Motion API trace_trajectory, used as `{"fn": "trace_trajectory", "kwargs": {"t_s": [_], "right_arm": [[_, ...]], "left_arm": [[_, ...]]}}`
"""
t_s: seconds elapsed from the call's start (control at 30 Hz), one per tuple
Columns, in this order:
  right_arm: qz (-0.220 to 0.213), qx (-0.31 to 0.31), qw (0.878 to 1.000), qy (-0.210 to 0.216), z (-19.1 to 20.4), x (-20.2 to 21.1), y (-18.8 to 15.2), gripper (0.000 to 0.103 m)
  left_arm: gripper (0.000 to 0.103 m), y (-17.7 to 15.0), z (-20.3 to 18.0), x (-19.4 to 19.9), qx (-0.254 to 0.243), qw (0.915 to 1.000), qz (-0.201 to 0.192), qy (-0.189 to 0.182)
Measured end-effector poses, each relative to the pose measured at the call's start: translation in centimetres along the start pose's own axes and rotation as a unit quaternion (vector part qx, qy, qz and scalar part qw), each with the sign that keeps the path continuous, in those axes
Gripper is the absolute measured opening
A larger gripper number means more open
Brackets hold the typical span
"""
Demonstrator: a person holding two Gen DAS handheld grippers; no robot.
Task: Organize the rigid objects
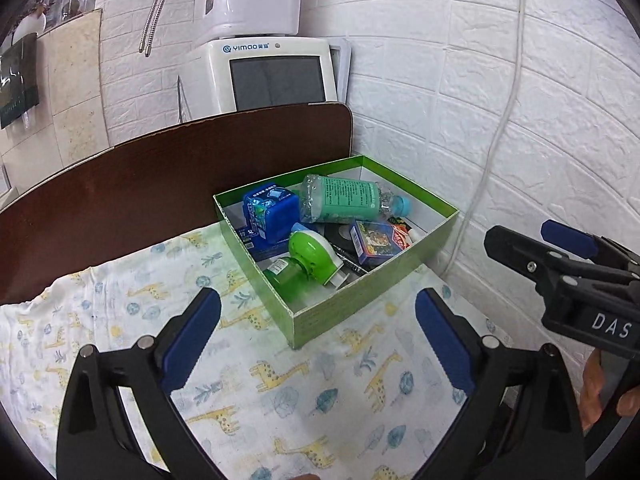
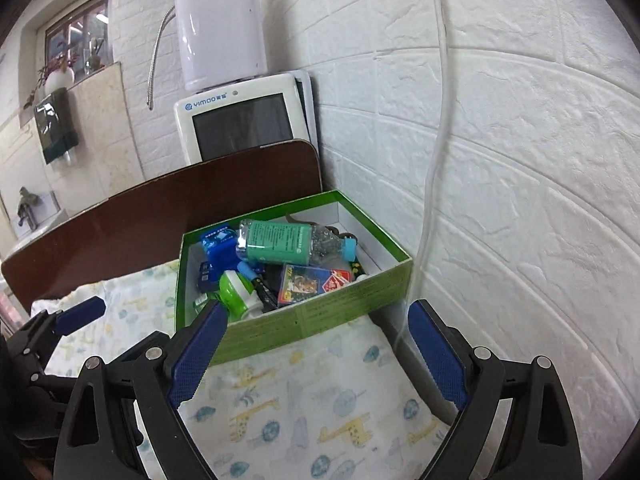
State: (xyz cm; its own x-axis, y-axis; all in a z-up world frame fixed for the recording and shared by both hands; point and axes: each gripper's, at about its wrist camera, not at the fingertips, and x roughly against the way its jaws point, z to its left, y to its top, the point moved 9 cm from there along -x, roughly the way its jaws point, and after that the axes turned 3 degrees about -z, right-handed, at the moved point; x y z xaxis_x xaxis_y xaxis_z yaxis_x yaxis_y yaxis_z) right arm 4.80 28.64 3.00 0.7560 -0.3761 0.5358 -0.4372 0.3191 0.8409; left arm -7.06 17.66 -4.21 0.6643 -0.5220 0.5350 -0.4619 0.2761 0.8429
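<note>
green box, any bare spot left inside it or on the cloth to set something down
The green cardboard box is crowded: the clear plastic bottle lies across the blue case. Only its white corner nearest the brick wall shows bare floor. The giraffe-print cloth is free in front of the box and to its left, up to the brown board.

Even, soft indoor light — sharp centre, fisheye bending and dark corners.

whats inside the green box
In the green box: a clear bottle lying across the top, a blue case, a green-and-white gadget and a card pack. Things beneath them are mostly covered.
</note>
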Motion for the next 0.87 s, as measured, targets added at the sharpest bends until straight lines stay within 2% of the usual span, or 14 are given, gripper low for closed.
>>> {"fn": "trace_trajectory", "kwargs": {"t_s": [0.27,0.87], "right_arm": [[0.018,0.000,1.000,0.007,0.7,-0.1,-1.5,0.093],[0.024,0.014,1.000,0.004,1.1,-0.9,-1.6,0.093]], "left_arm": [[0.098,-0.5,0.9,0.5,0.003,0.9999,-0.001,0.011],[0.098,-0.5,1.7,0.5,0.008,0.9998,-0.003,0.016]]}}
